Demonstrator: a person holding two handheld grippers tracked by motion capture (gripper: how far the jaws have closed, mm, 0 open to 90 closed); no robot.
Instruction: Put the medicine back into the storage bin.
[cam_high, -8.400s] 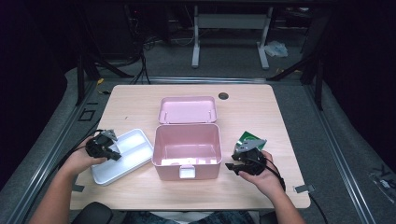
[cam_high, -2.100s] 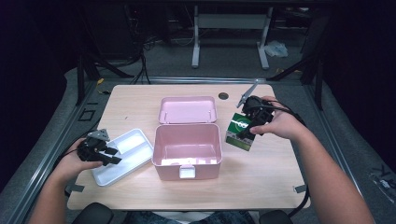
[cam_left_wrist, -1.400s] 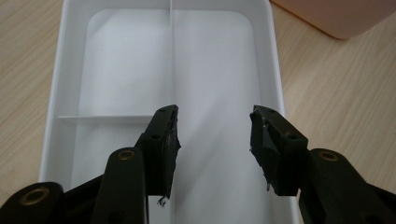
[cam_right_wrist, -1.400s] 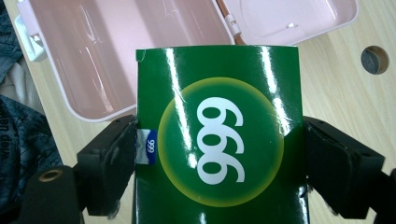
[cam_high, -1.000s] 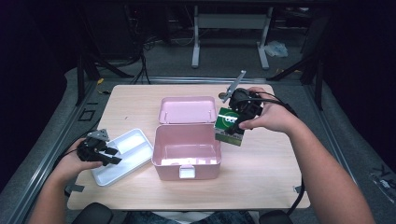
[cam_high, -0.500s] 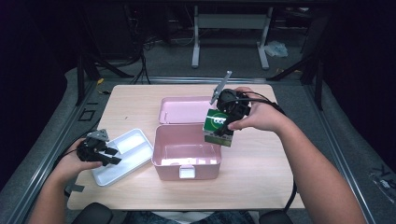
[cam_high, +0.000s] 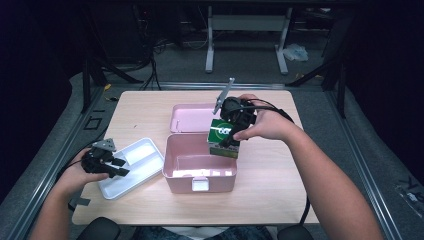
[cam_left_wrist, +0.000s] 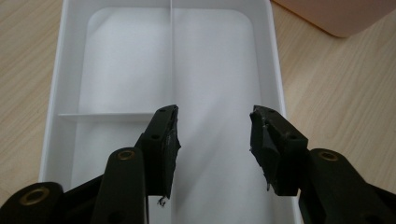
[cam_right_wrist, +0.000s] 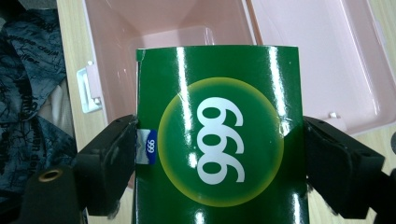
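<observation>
- Two grippers are in play: the right gripper (cam_high: 227, 131) is clamped on a green carton (cam_high: 223, 137), and the left gripper (cam_high: 111, 165) is held apart over a white tray (cam_high: 145, 150).
- In the right gripper view the green carton (cam_right_wrist: 217, 135) is pinched across its two side edges, with the white "999" face turned to the camera, probably because a narrow, flat-sided grip keeps a glossy box from twisting.
- The carton is held in the air above the right rear part of the open pink box (cam_high: 200, 172), whose bare interior (cam_right_wrist: 159, 28) is seen behind it; it is judged that the carton is meant to be lowered inside.
- The pink lid (cam_high: 189, 117) is laid back flat on the table (cam_high: 280, 170) behind the box, so the opening is left free from above.
- In the left gripper view the jaws are spread, with nothing between them, above the tray's divided floor (cam_left_wrist: 205, 70); the gripper is apparently parked there out of the right arm's way.
- The tray lies just beside the box's left wall, possibly as an insert to be set in afterwards, though this cannot be confirmed.
</observation>
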